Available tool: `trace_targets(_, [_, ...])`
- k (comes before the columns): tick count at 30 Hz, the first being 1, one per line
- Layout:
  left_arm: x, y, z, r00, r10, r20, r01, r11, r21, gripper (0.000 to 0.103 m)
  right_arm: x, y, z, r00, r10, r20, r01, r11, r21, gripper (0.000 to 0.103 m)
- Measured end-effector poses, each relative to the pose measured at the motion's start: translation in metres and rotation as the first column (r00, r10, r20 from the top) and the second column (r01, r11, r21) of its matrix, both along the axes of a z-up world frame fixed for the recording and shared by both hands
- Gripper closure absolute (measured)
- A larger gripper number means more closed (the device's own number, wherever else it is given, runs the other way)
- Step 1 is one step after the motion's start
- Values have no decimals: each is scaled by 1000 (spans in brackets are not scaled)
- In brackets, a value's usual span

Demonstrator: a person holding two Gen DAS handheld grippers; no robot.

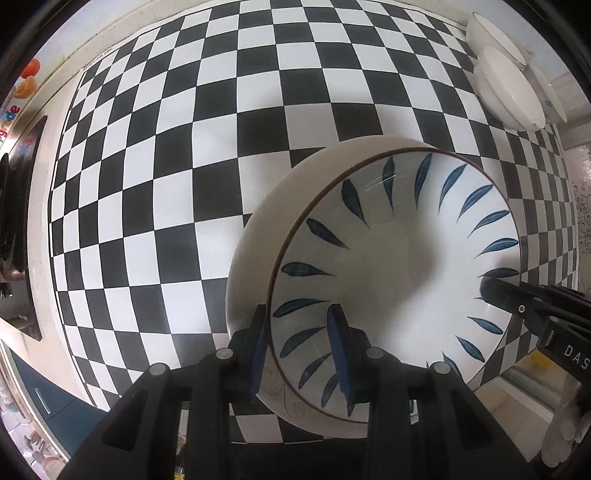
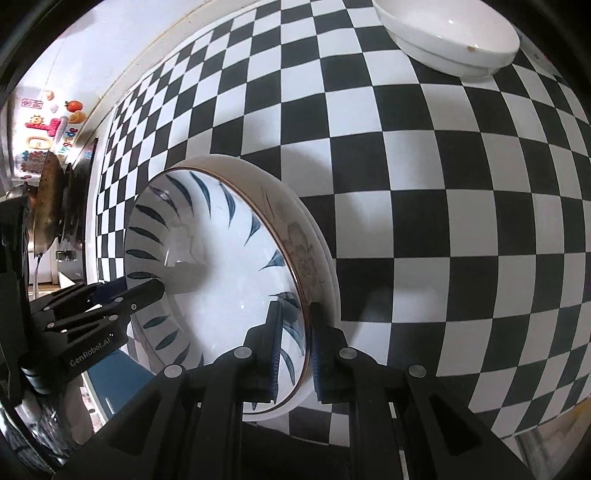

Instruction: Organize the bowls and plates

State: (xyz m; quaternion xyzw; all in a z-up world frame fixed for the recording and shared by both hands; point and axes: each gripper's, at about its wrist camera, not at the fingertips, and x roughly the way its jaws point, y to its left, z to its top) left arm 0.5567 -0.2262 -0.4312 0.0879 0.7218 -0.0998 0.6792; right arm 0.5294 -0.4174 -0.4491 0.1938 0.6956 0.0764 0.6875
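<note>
A bowl [image 1: 391,266] with blue leaf marks and a brown rim hangs low over the checkered mat [image 1: 184,147]. Around and under its rim shows a white dish edge [image 1: 247,258] with a faint flower pattern [image 2: 304,254]; I cannot tell whether the two touch. My left gripper [image 1: 298,347] is shut on the bowl's near rim, one finger inside and one outside. My right gripper [image 2: 297,350] is shut on the opposite rim of the bowl [image 2: 229,280] in the same way. Each gripper shows in the other's view: the right gripper [image 1: 517,306], the left gripper [image 2: 110,306].
Stacked white bowls [image 1: 506,85] [image 2: 450,33] sit at the mat's far right corner, with a glass vessel [image 1: 543,85] behind them. A dark pan [image 2: 48,206] and a stove lie to the left. The counter's front edge [image 1: 532,384] runs close below the grippers.
</note>
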Motion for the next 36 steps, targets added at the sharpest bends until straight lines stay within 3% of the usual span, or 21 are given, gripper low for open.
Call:
trace_targets(17, [-5, -13, 2, 1000, -15, 18, 15, 999, 46, 74, 2, 14, 2, 998, 46, -42, -48, 997, -55, 87])
trace_targets(30, [-8, 1, 10, 999, 37, 21, -37, 999, 21, 71, 2, 22, 3, 997, 61, -44, -65, 993, -97, 87])
trace_targets(36, [-10, 11, 17, 997, 73, 39, -73, 997, -2, 67, -1, 33, 9, 994, 101, -32, -105, 980, -166, 87])
